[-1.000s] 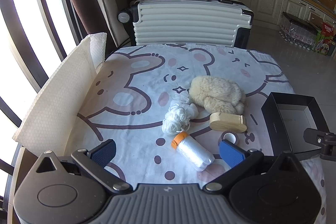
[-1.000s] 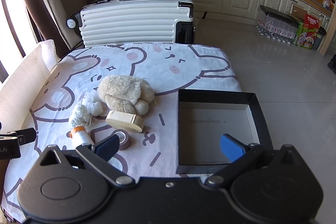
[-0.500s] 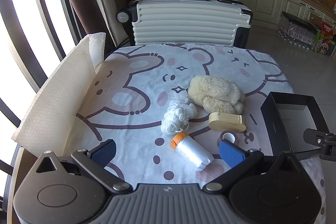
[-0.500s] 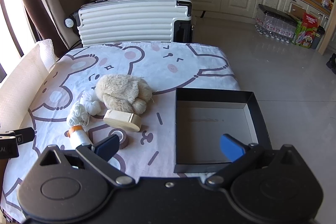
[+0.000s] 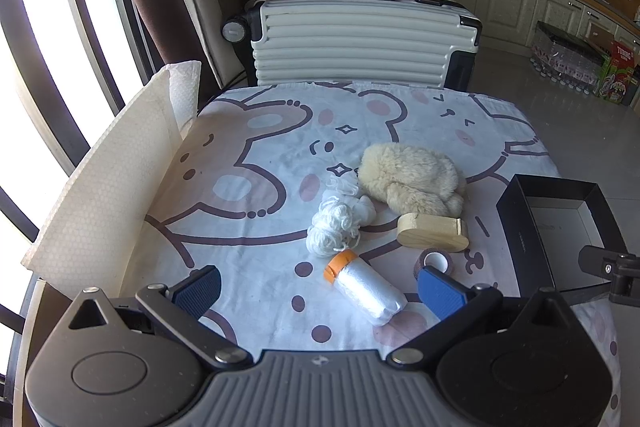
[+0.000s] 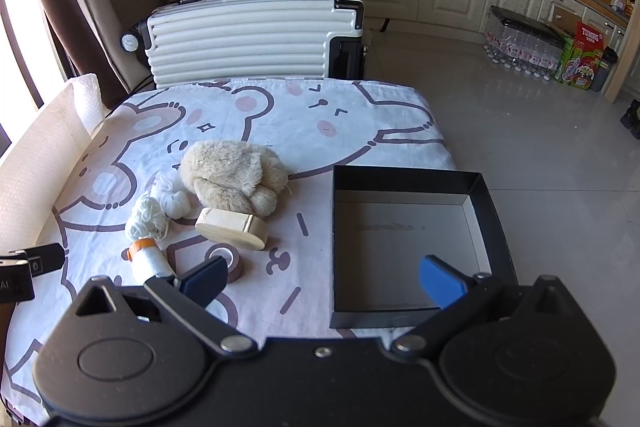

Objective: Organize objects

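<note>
Meanwhile, both tools, left (image 5: 316, 285) and right (image 6: 322, 277), are hovering spread and empty, readying clutter for the black box (image 6: 412, 183).

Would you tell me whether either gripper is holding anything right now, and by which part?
Nothing is held. The left gripper and right gripper are both open and empty.

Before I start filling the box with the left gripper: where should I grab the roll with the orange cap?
Probably across the white middle of the roll, coming from above. It lies flat on the cloth with its orange end pointing away-left, so the left gripper, open, can close on its long sides.
</note>
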`<state>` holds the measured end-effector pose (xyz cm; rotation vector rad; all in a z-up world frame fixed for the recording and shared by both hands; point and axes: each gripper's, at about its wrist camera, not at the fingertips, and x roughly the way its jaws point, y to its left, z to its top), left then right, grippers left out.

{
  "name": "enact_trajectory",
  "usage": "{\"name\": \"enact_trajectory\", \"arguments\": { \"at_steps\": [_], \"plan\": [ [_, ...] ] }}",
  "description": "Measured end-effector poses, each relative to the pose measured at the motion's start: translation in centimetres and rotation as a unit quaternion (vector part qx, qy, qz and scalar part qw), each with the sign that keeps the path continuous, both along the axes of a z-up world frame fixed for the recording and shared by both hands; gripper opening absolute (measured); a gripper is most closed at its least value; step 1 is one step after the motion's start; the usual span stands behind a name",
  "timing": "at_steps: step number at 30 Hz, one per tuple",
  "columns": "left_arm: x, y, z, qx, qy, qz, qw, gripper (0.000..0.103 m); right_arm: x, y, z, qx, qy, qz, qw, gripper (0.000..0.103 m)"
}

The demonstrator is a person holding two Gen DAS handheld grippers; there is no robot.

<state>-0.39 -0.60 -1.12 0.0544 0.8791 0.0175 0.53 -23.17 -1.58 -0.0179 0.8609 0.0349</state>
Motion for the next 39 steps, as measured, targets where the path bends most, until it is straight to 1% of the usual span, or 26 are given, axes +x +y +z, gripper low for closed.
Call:
{"name": "enact_trajectory", "arguments": {
  "at_steps": [19,25,29,32,35,39],
  "plan": [
    [0.1,0.1,0.1,-0.001,0.0,-0.001,1.0,0.103,0.1,-0.1,0.0,0.0,0.001,-0.001,1.0,0.103],
    [0.1,-0.1,1.0,-0.001,-0.016,-0.008,0.9998,0.103,0.0,0.0,0.2,0.002,-0.008,0.004,1.0,0.103],
    [0.2,-0.3,1.8,0.004,-0.026,-0.014,0.9996,0.103,0.1,0.5,1.0,-0.005,-0.018,0.013,1.0,0.103],
    [0.6,-0.3,2.8,0.004,-0.035,-0.015,0.9993,0.103,0.3,0.9,2.1,0.001,-0.026,0.025,0.999,0.103],
    [1.1,-0.5,3.9,0.009,-0.046,-0.019,0.9987,0.103,0.9,1.2,3.2,0.011,-0.032,0.027,0.999,0.103],
    [2.0,-0.6,5.3,0.016,-0.056,-0.021,0.9981,0.103,1.8,1.7,4.6,0.013,-0.041,0.03,0.999,0.103]
  ]
}}
